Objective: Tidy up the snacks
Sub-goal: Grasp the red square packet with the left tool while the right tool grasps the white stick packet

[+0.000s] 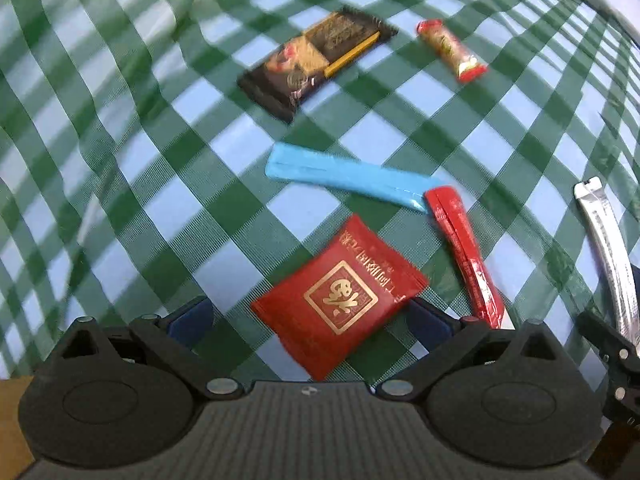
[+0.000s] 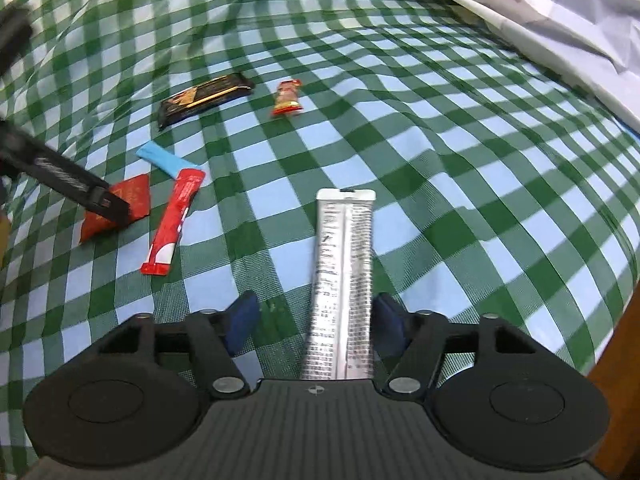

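A square red packet (image 1: 338, 300) with a gold emblem lies between the wide-apart jaws of my left gripper (image 1: 310, 316), which is open. It also shows in the right wrist view (image 2: 136, 196), partly behind the left gripper's finger (image 2: 80, 188). A long silver stick pack (image 2: 344, 276) lies between the open jaws of my right gripper (image 2: 316, 320), near its right pad; it shows in the left wrist view (image 1: 608, 248) too. A blue stick (image 1: 348, 178), a red stick (image 1: 464, 252), a dark bar (image 1: 316, 60) and a small red-gold candy (image 1: 452, 50) lie farther out.
Everything lies on a wrinkled green-and-white checked cloth (image 2: 440, 160). A white plastic bag (image 2: 540, 4) sits at the far right. A wooden edge (image 2: 620, 380) shows at the near right.
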The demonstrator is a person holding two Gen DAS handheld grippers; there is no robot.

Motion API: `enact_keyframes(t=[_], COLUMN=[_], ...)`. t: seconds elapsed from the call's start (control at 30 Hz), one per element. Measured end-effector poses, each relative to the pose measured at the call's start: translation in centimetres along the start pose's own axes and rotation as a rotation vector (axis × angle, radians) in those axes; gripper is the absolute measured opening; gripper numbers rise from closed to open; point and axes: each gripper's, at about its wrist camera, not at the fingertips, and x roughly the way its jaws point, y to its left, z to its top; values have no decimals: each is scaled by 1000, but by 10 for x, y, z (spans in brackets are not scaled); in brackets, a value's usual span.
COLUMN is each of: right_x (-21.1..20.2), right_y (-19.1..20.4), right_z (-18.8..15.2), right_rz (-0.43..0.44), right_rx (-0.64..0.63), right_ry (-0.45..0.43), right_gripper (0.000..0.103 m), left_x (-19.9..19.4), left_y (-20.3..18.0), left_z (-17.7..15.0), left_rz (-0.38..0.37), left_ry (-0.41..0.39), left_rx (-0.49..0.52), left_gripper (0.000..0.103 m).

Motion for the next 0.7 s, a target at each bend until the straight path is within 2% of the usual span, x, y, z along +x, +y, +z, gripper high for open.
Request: enact_keyframes(t=[0.03,0.07,0.1,0.13,0.17,0.2,0.3,0.53,0.7], right_x=[-1,-1,-1,-2,-3,-3,-6,-42,-90], right_y=[4,6,7,8,8,7,3,1,10], right_z=[-2,-3,-3,-3,-3,-1,5,9,10], right_rz=[-8,-17,-26,-41,-52,-53,-48,-34,26], right_rx=[-14,-27,-38,-45,-45,-40,-11,45,66], right_ry=[-7,-14,-18,-27,-34,-37,-22,-50,-88], right_gripper=[70,69,64,52,46,32,24,24,24], left_x=[-1,-4,-9,-12,-15,-18,-37,-109,-194], left_y=[3,6,7,6,7,8,7,7,8], left_z=[-2,-5,-8,-7,-8,-10,-14,-38,-87], left_rz=[-24,-64,-56,-50,-57,-65,-62,-88,-114], left_ry=[-14,-29,-50,-57,-59,-61,-105,-206,-306], left_rx=[-19,-46,-60,-64,-76,-94,-110,-197,-271], left_gripper=[93,80,67,63,56,54,54,53,53])
